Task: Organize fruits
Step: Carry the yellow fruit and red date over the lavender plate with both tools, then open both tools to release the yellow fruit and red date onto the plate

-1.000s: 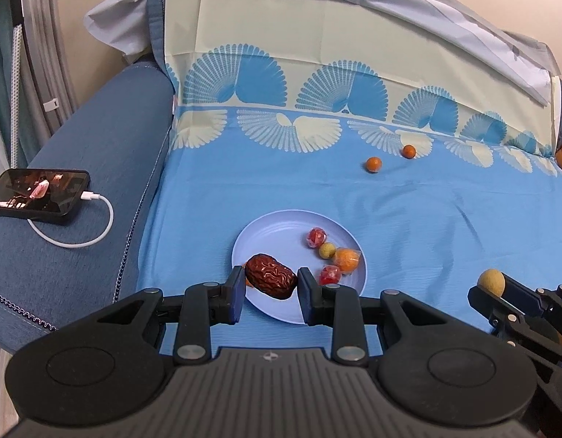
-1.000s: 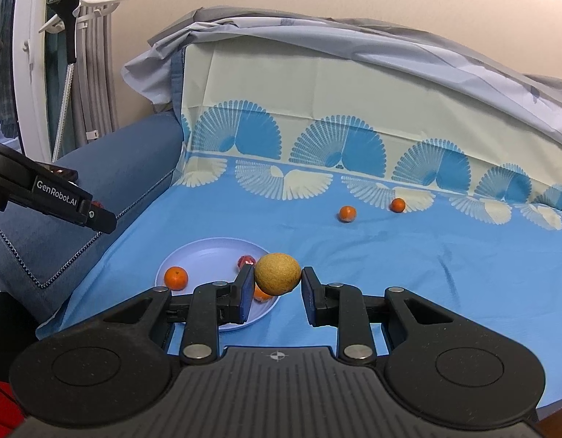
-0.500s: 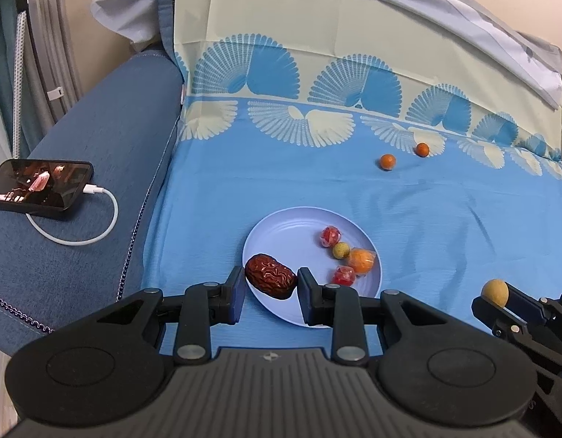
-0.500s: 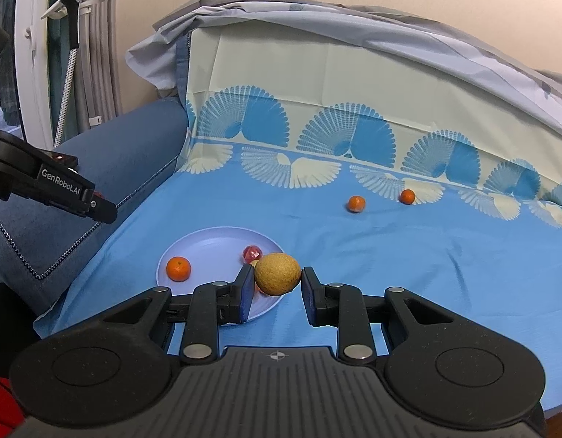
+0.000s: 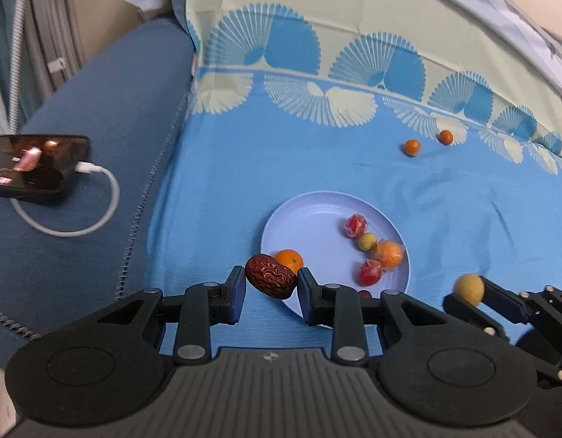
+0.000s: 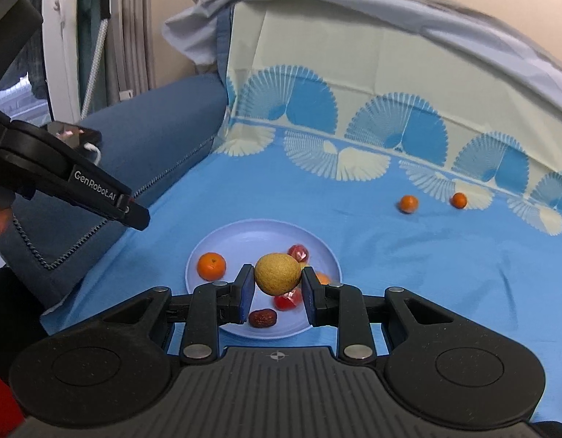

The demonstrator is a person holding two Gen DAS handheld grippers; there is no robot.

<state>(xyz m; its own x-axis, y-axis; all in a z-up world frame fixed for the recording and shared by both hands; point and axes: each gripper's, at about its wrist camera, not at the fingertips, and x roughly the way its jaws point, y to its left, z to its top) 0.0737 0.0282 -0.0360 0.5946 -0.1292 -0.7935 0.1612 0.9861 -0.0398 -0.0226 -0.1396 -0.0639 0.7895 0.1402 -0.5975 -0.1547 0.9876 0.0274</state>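
1. The blue patterned sheet (image 5: 353, 168) covered the sofa; my lavender plate (image 5: 302, 215) sat on it, already holding several small fruits.
2. My right gripper (image 6: 277, 284) was clamped on a round yellow-brown fruit (image 6: 277, 273) above the plate.
3. My left gripper (image 5: 270, 284) pinched a wrinkled red date (image 5: 270, 280) at the plate's near edge.
4. Two small oranges (image 5: 412, 146) lay loose, well apart from the plate, not yet collected.
5. Only the right view showed a second date (image 6: 263, 318) on the plate; only the left showed the whole phone (image 5: 33, 169).

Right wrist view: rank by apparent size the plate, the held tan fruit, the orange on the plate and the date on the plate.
1. Plate
2. Tan fruit, though nearness to the camera inflates it
3. Orange
4. Date, close to the orange
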